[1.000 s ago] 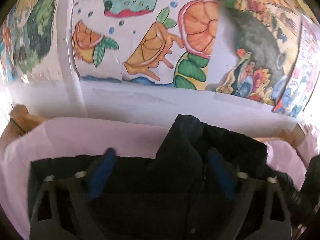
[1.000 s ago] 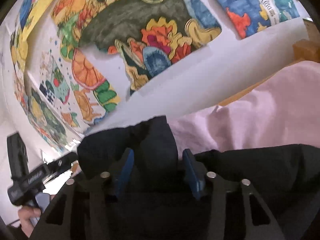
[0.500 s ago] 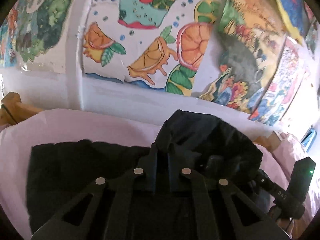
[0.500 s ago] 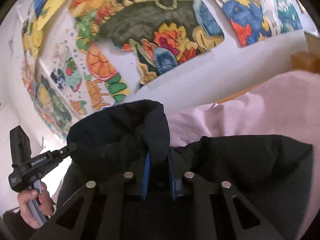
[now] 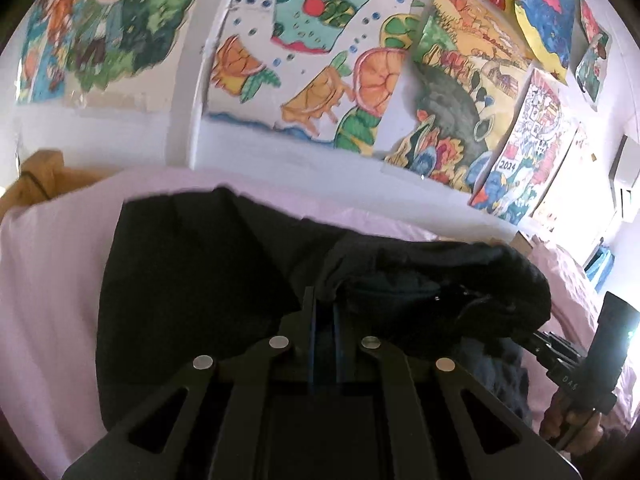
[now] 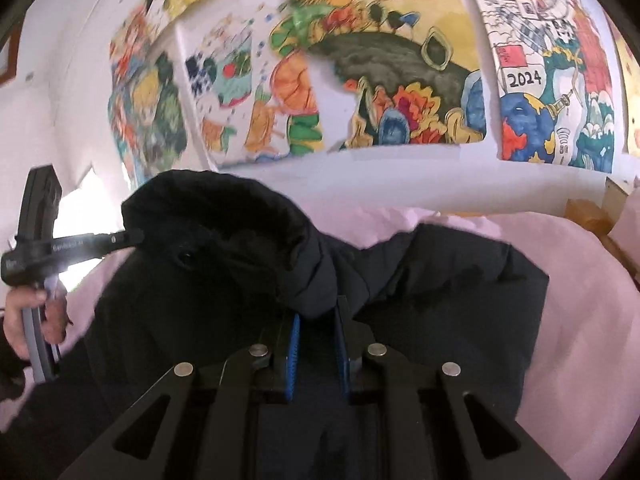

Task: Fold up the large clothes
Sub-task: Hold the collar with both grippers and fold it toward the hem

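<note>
A large black padded jacket (image 5: 192, 280) lies spread on a pink sheet (image 5: 48, 264). My left gripper (image 5: 324, 312) is shut on a raised fold of the jacket near its hood (image 5: 460, 280). My right gripper (image 6: 316, 320) is shut on the hood's edge (image 6: 224, 232), held up off the bed; the jacket body (image 6: 460, 280) stretches to the right. The left gripper's handle (image 6: 44, 240) shows at the left of the right wrist view. The right gripper's handle (image 5: 592, 352) shows at the right of the left wrist view.
A white wall with colourful drawings (image 5: 320, 60) stands right behind the bed. A wooden bed corner (image 5: 36, 184) shows at the far left and another wooden corner (image 6: 592, 216) at the far right. Pink sheet (image 6: 580, 320) lies around the jacket.
Both grippers closed on the hood area, from open one second ago, and lifted it. The jacket's hood has risen and both cameras have tilted up and back.
</note>
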`<state>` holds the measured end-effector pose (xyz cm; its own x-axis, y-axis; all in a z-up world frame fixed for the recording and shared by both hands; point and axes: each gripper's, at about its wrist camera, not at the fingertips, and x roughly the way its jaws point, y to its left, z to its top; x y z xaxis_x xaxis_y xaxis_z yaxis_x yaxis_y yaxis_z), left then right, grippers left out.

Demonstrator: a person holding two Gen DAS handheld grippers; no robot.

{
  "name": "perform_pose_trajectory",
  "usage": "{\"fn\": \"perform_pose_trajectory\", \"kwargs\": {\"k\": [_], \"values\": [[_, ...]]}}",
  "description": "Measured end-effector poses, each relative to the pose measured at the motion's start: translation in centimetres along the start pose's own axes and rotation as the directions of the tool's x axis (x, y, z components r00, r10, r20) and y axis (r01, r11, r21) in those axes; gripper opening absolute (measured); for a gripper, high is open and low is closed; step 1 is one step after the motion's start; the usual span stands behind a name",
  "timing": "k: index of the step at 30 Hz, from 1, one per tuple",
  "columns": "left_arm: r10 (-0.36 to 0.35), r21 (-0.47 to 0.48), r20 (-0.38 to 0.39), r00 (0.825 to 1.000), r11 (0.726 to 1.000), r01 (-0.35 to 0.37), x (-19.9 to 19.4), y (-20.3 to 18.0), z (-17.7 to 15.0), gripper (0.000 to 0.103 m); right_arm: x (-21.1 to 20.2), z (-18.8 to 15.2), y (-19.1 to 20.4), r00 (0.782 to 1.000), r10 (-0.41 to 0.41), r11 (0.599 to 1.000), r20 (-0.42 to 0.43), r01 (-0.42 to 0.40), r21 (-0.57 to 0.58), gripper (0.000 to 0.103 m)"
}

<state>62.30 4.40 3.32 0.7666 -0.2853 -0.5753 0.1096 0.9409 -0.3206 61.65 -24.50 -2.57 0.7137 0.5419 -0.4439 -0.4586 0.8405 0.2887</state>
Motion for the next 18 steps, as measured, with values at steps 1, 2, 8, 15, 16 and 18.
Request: {"fn": "perform_pose_trajectory", "kwargs": {"k": [1, 2, 8, 15, 16, 18], "values": [[0.001, -0.002, -0.004, 1.0, 1.0, -0.001, 0.3, 0.3, -0.8, 0.005, 0.0, -0.3, 0.1, 1.0, -0.006, 1.0, -0.01, 0.006, -0.007, 0.016], [0.001, -0.005, -0.005, 1.0, 1.0, -0.001, 0.4, 0.6, -1.3, 0.004, 0.2, -0.7, 0.2, 1.0, -0.014, 1.0, -0.023, 0.014, -0.013, 0.016], [0.021, 0.012, 0.006, 1.0, 1.0, -0.021, 1.5, 2.1, -4.6, 0.004, 0.4, -2.6, 1.4, 0.995, -0.061, 0.993, -0.073, 0.053, -0.106, 0.016], [-0.007, 0.005, 0.037, 0.999, 1.0, 0.007, 1.6, 2.9, -5.7, 0.004, -3.3, -2.2, 0.8, 0.999, -0.021, 0.997, -0.033, 0.019, -0.071, 0.016], [-0.01, 0.002, 0.039, 0.999, 1.0, 0.01, 1.6, 3.0, -5.7, 0.004, -4.0, -1.8, 0.5, 1.0, -0.014, 0.999, -0.009, 0.013, -0.046, 0.016], [-0.012, -0.003, 0.043, 0.999, 1.0, 0.012, 1.7, 3.1, -5.7, 0.004, -4.8, -0.2, -0.1, 0.999, -0.01, 1.0, 0.031, 0.01, 0.014, 0.016]]}}
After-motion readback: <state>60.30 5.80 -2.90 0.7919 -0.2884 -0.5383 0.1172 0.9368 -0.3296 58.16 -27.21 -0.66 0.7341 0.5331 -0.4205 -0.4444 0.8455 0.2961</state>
